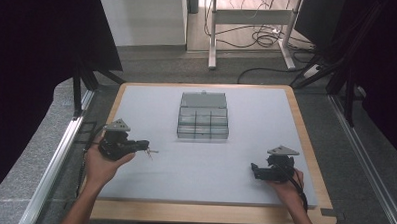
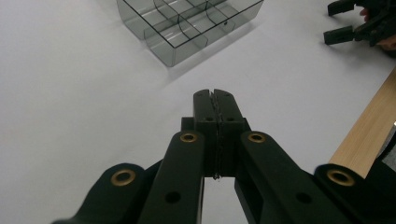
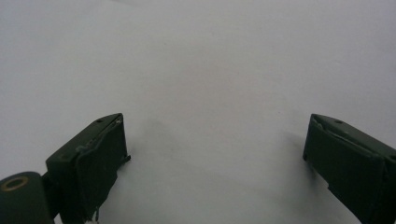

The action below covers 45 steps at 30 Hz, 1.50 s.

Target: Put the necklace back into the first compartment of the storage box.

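Clear compartment box point(image 1: 203, 117), lid open toward the far side, standing on the grey table point(image 1: 194, 177) near its far middle; the divided cells look empty in the high view and in the left gripper view point(image 2: 187, 25). Left gripper point(image 1: 144, 145), held over the table's left part and well apart from the box, has its jaws pressed together point(image 2: 215, 100); the high view shows something small and thin point(image 1: 151, 152) at its tip, too small to identify, and whether it is clamped or merely lies beside the tip cannot be told. Right gripper point(image 1: 255, 170), low over the near right of the table, has its jaws spread wide with nothing between them point(image 3: 215, 140). Judged step: approach to the box. To do it well, the left gripper should travel level toward a chosen cell and stay clamped until it is over the cell, while the right gripper braces the box wall against sliding.
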Available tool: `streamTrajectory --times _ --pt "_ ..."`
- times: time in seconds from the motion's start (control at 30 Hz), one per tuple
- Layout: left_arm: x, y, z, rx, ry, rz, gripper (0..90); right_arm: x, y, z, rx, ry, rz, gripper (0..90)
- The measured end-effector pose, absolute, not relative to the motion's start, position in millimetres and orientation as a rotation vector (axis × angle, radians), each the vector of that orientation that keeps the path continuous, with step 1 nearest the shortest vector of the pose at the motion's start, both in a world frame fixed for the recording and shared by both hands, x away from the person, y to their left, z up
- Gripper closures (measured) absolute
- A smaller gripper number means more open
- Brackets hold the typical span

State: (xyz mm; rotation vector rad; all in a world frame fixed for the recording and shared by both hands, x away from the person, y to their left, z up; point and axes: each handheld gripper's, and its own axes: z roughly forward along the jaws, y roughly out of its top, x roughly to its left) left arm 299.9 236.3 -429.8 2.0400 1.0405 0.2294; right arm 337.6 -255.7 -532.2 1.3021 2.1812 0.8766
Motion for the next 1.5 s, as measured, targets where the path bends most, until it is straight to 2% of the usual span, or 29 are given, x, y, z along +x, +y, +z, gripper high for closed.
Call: streamTrajectory --times 0.77,1.5 --pt "308.2 247.2 -395.9 1.973 1.035 0.263 90.0 337.6 -255.7 -532.4 1.3 2.18 0.878 5.9" --pt "329.9 236.2 -371.3 1.964 1.026 0.274 90.0 337.7 -255.8 -532.4 1.301 2.18 0.879 6.0"
